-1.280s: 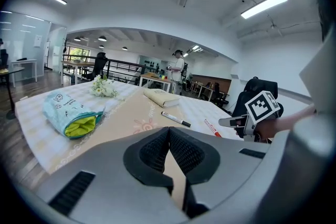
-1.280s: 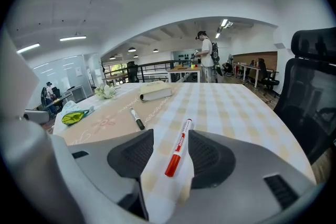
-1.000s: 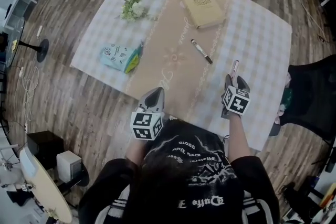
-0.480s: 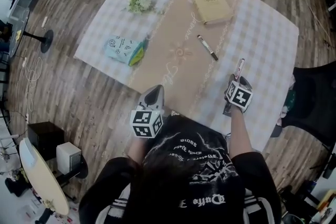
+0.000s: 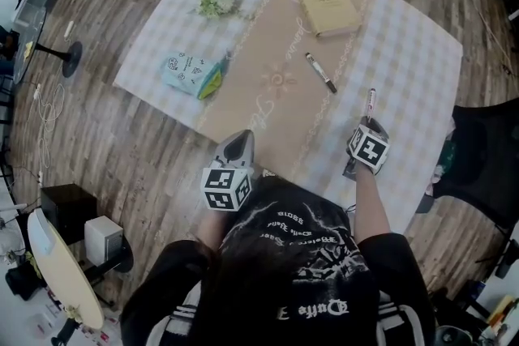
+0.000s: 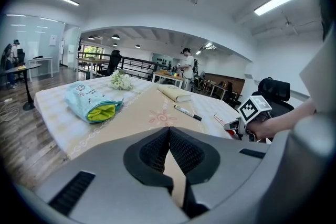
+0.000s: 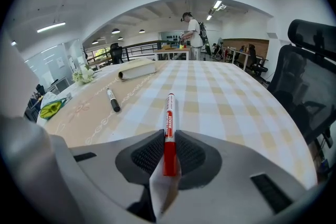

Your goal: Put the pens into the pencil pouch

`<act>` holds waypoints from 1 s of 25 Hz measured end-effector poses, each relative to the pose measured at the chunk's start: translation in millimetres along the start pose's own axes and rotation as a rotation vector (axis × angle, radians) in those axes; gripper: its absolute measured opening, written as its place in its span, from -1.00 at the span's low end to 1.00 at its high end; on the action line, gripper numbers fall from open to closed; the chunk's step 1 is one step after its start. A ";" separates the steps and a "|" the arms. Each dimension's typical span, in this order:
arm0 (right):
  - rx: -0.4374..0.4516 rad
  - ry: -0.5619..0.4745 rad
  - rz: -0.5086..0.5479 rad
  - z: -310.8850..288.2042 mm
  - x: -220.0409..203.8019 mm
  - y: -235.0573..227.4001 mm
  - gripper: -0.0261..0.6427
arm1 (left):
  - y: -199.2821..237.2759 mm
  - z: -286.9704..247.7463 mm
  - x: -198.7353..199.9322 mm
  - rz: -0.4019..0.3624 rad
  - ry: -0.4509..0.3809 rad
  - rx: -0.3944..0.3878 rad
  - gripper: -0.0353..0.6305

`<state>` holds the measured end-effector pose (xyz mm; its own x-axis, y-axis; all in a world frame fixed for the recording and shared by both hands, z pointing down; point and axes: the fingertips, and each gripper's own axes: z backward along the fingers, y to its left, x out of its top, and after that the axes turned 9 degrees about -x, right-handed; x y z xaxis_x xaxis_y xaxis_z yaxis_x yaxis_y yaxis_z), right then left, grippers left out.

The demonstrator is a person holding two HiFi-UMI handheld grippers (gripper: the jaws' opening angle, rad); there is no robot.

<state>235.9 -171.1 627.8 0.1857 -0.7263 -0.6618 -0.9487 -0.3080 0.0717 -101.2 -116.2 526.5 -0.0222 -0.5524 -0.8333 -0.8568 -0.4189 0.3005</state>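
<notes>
- The red marker [image 7: 169,134] is pinched between the pads of the right gripper [image 7: 169,140]. Its jaws have just been closing and now press on the marker's red rear end from both sides.
- In the head view the red marker [image 5: 371,103] sticks out ahead of the right gripper [image 5: 369,126] toward 12 o'clock, over the checked part of the tablecloth [image 5: 405,53].
- The black marker [image 5: 320,72] lies loose on the tan runner [image 5: 259,113], at 10 o'clock from the red marker and well apart from it.
- The pencil pouch [image 5: 193,74] is teal with a green lining. It lies on its side at 9 o'clock from the runner's centre motif, its open mouth turned toward the runner.
- No pen is in the pencil pouch [image 6: 92,103], as far as its open mouth shows.
- The left gripper [image 6: 169,131] has its jaws pressed together with nothing between them. In the head view the left gripper [image 5: 235,143] sits at 7 o'clock from the motif, at the table's near edge.
- A cream book [image 5: 326,6] lies at 1 o'clock from the motif.
- A small bunch of white flowers [image 5: 216,0] lies at 11 o'clock from the motif.
</notes>
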 end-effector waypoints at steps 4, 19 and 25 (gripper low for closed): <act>0.005 -0.009 0.001 -0.6 0.4 0.5 -0.71 | -0.4 -4.7 1.7 0.003 -0.002 -0.005 -0.83; 0.157 -0.166 0.054 46.1 24.0 33.2 -0.71 | 26.1 -0.8 1.9 0.001 -0.011 0.065 -0.83; 0.293 -0.239 0.194 78.7 37.8 88.5 -0.71 | 45.6 11.1 3.8 0.039 -0.043 0.128 -0.83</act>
<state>138.9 -177.4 550.4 -0.0352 -0.5798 -0.8140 -0.9993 0.0335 0.0193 -146.1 -129.4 531.8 -0.0766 -0.5343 -0.8418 -0.9133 -0.3011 0.2741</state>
